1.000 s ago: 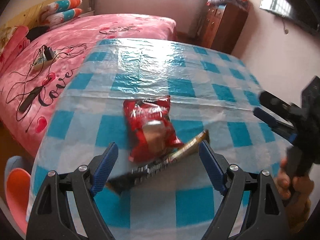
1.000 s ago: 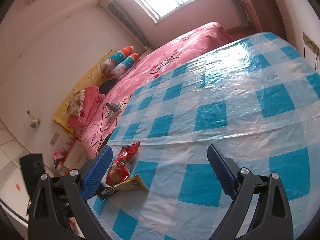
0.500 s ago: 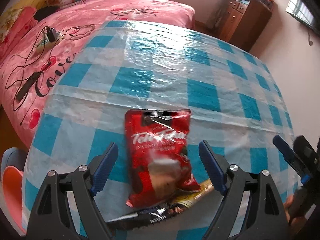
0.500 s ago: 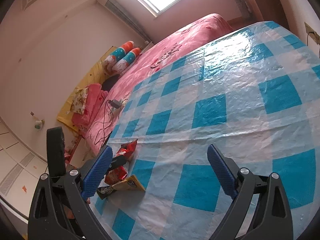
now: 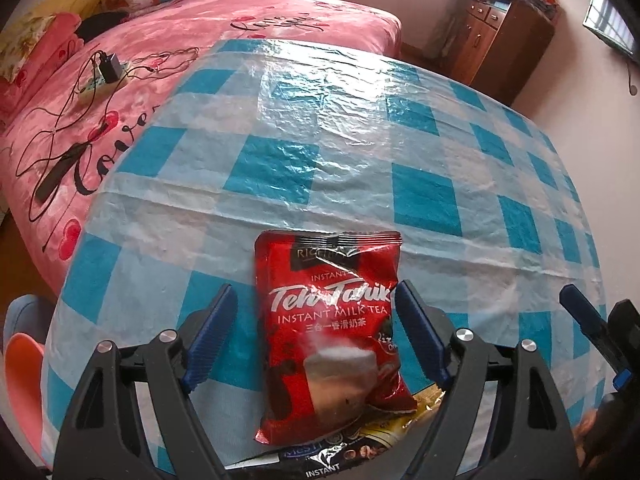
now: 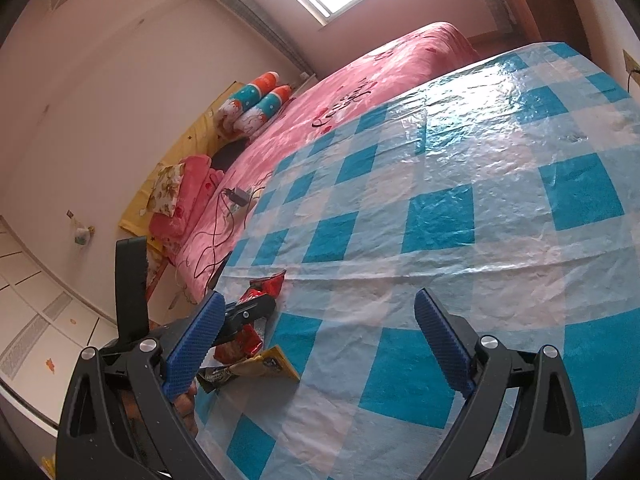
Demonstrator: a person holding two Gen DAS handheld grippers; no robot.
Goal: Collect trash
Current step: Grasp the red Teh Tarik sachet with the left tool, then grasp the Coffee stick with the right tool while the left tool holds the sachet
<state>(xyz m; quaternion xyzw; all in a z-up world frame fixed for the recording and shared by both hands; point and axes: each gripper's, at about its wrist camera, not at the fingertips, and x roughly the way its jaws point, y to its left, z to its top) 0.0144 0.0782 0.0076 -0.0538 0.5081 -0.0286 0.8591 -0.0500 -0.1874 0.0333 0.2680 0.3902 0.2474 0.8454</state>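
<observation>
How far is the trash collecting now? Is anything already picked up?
Done: nothing lifted yet. In hand: the left tool straddles the red tea packet, its jaws have just been closing, not yet gripping. Left: that packet and the gold-black wrapper under it both lie on the table; the right tool is open and empty.

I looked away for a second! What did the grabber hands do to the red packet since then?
The left gripper came forward and down over the red tea packet, and its jaws have just been closing a little around it; one pad reaches the packet's edge, no grip yet. The packet, the gold sachet beneath it and the open right gripper stayed put.
</observation>
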